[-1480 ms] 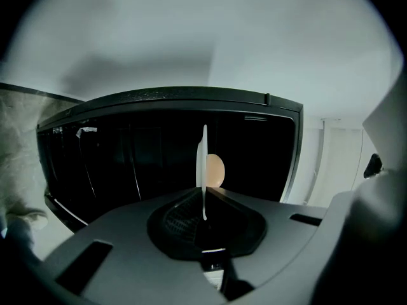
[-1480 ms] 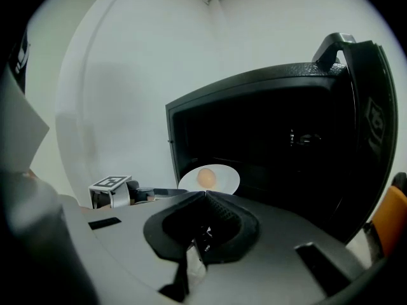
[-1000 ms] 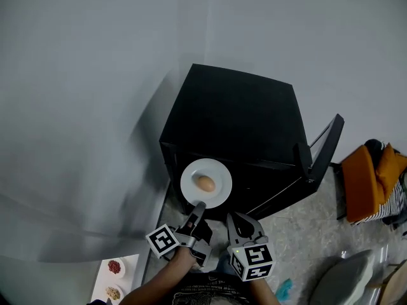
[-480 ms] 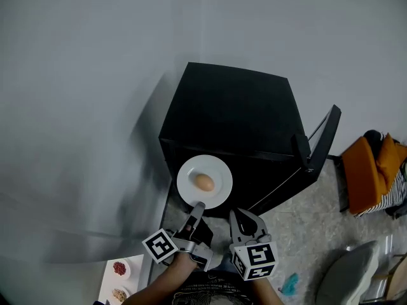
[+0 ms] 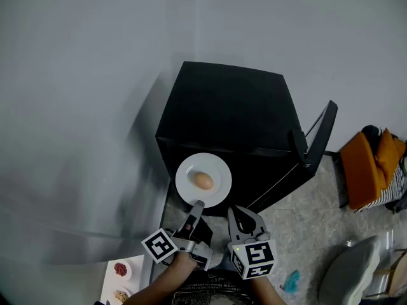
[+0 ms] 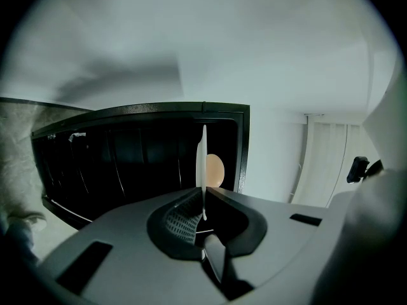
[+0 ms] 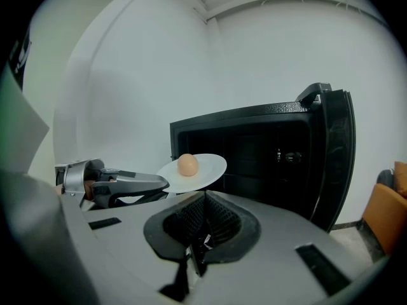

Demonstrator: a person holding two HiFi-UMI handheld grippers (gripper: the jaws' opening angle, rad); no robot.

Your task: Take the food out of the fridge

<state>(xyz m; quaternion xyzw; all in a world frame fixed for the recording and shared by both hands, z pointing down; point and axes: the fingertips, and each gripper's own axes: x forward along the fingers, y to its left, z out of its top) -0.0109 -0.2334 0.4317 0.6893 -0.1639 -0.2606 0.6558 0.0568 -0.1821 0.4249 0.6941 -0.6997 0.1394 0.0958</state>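
Note:
A white plate point(image 5: 218, 170) with a brown egg point(image 5: 203, 181) on it hangs level in front of the open black fridge point(image 5: 229, 107). My left gripper point(image 5: 197, 207) is shut on the plate's near rim. In the left gripper view the plate point(image 6: 202, 154) shows edge-on between the jaws, the egg point(image 6: 215, 169) behind it. My right gripper point(image 5: 243, 216) sits just right of the left one, shut, nothing in it. From the right gripper view I see the plate point(image 7: 208, 166), the egg point(image 7: 187, 164) and the left gripper point(image 7: 159, 183) before the fridge opening.
The fridge door point(image 5: 321, 135) stands swung open at the right. Wire shelves point(image 6: 121, 170) line the dark inside. An orange cloth point(image 5: 365, 170) lies on a seat at far right. Small bowls of food point(image 5: 119, 269) sit on a white surface at lower left. White wall behind.
The plate with the egg has come slightly out and up from the fridge front in my left gripper. My right gripper has stayed beside it.

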